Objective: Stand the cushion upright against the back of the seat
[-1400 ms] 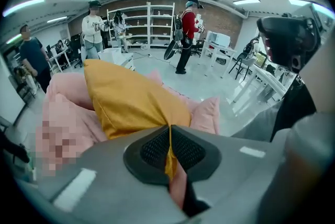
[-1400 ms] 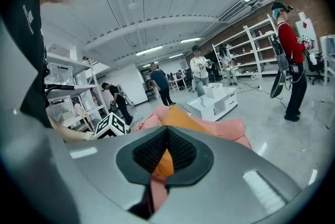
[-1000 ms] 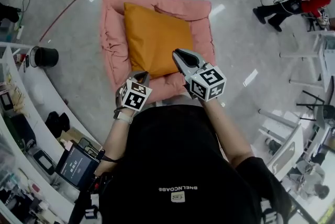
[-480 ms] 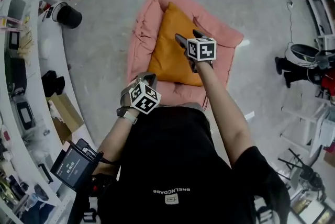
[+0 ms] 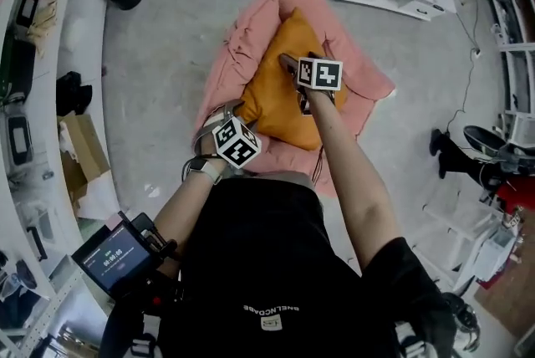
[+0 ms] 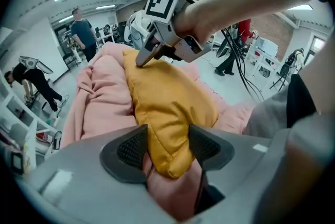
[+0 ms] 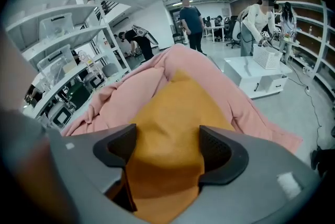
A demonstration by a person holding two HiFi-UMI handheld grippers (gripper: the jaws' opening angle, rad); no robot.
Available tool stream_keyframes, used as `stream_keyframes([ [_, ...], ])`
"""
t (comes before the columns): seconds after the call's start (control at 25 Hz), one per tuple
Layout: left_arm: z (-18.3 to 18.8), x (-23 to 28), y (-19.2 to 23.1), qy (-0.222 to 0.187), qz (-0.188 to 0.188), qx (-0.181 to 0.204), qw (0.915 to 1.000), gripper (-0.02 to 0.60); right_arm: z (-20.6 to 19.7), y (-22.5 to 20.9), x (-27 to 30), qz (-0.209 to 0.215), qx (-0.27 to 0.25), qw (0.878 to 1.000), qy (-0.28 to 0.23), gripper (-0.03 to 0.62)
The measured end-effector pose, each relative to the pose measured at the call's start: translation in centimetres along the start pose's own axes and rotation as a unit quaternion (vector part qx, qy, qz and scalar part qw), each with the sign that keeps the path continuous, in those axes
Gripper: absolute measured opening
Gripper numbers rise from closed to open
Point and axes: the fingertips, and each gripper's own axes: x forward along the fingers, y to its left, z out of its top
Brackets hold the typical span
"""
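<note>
- We see the orange cushion lying flat on the pink seat in the upper middle of the head view. One corner points toward the lower edge of the frame, and the cushion is not yet stood up.
- We judge it to be light, plump and very soft. The cover creases easily and the filling gives, so a pinch on one corner alone would probably let the rest sag and fold.
- It does not look fragile, and the woven cover does not look slippery. We would take two holds well apart, each biting into the stuffing and not just the cloth: one on the near corner, one further up the body.
- The left gripper has just been opening its jaws, and they now stand fairly wide. The cushion's near corner sits between them and brushes both pads, with pink fabric beneath. We see no squeeze yet.
- The right gripper has also just been opening and is spread as wide as it goes. It is pressed down over the cushion's middle, with orange fabric bulging up between the jaws. It clamps nothing.
</note>
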Motion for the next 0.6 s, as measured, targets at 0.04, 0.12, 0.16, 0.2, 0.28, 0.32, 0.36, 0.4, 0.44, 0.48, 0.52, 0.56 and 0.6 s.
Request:
stream_keyframes([
  [0.04,0.0,0.9,-0.1,0.004,-0.004,-0.003,1.0,0.253,-0.3,-0.4,0.5,-0.001,0.0,1.0,0.002,0.379],
  [0.12,-0.1,2.4,-0.4,0.013,-0.014,-0.007,0.9998,0.235,-0.8,-1.0,1.6,0.0,-0.001,1.0,0.01,0.368],
  [0.16,-0.2,2.9,-0.5,0.019,-0.019,-0.008,0.9996,0.228,-1.1,-1.1,2.0,0.003,0.002,1.0,0.016,0.359],
  [0.2,-0.3,3.2,-0.5,0.024,-0.023,-0.009,0.9994,0.225,-1.3,-1.1,2.4,0.007,0.006,1.0,0.023,0.344],
  [0.28,-0.7,3.7,-0.4,0.032,-0.024,-0.009,0.9991,0.221,-1.9,-1.2,2.8,0.015,0.017,0.999,0.04,0.288],
  [0.32,-0.8,3.9,-0.4,0.035,-0.023,-0.007,0.9991,0.221,-2.2,-1.3,2.9,0.019,0.024,0.998,0.047,0.259],
  [0.36,-1.0,4.0,-0.4,0.037,-0.022,-0.003,0.9991,0.222,-2.5,-1.3,3.0,0.023,0.033,0.998,0.051,0.235],
  [0.4,-1.1,4.2,-0.5,0.038,-0.022,-0.001,0.999,0.224,-2.7,-1.3,3.0,0.028,0.042,0.997,0.051,0.214],
  [0.44,-1.2,4.4,-0.6,0.038,-0.025,0.0,0.999,0.226,-2.9,-1.4,3.1,0.033,0.051,0.997,0.048,0.197],
  [0.48,-1.3,4.6,-0.6,0.039,-0.028,-0.003,0.9988,0.229,-3.1,-1.4,3.1,0.038,0.062,0.996,0.045,0.177],
  [0.52,-1.4,4.8,-0.5,0.041,-0.03,-0.006,0.9987,0.232,-3.4,-1.4,3.1,0.044,0.073,0.995,0.041,0.157],
  [0.56,-1.6,5.0,-0.4,0.044,-0.032,-0.009,0.9985,0.233,-3.6,-1.3,3.2,0.05,0.086,0.994,0.037,0.142],
  [0.6,-1.7,5.2,-0.3,0.047,-0.033,-0.01,0.9983,0.23,-3.7,-1.3,3.2,0.055,0.097,0.993,0.033,0.129],
])
